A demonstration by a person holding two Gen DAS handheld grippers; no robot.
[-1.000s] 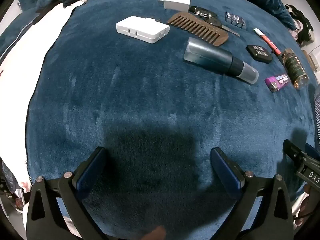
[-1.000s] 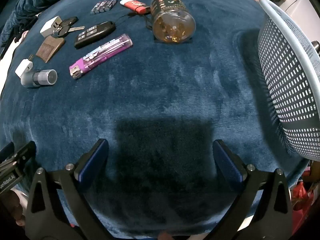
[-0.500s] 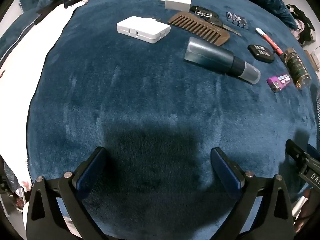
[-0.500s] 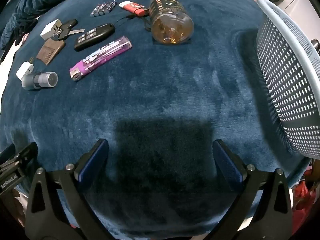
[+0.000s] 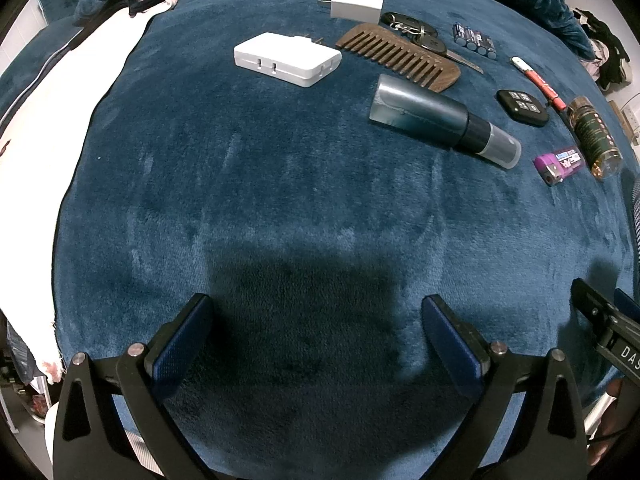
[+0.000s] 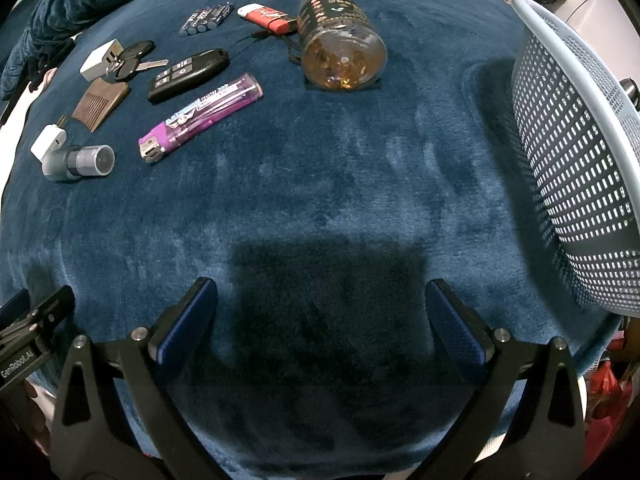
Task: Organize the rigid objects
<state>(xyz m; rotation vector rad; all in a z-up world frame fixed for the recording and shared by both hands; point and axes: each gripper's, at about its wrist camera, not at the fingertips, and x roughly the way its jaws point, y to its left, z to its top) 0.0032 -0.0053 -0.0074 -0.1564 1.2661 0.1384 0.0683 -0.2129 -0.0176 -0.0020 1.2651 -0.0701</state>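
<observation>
Little has changed beyond a slight camera drift: we keep left gripper [image 5: 316, 332] and right gripper [image 6: 320, 316] wide open, empty, nothing yet in the perforated grey plastic basket [image 6: 576, 168]

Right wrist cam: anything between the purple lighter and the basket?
Mostly bare blue blanket between the purple lighter and basket; the amber jar sits farther back, off that line.

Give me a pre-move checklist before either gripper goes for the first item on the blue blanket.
1. Left gripper open, holding nothing: ok.
2. Right gripper open, holding nothing: ok.
3. Basket in view on the right: ok.
4. Basket interior free: cannot tell.
5. Purple lighter lying apart from the car remote: ok.
6. Pill bottle on its side, might roll: not ok.
</observation>
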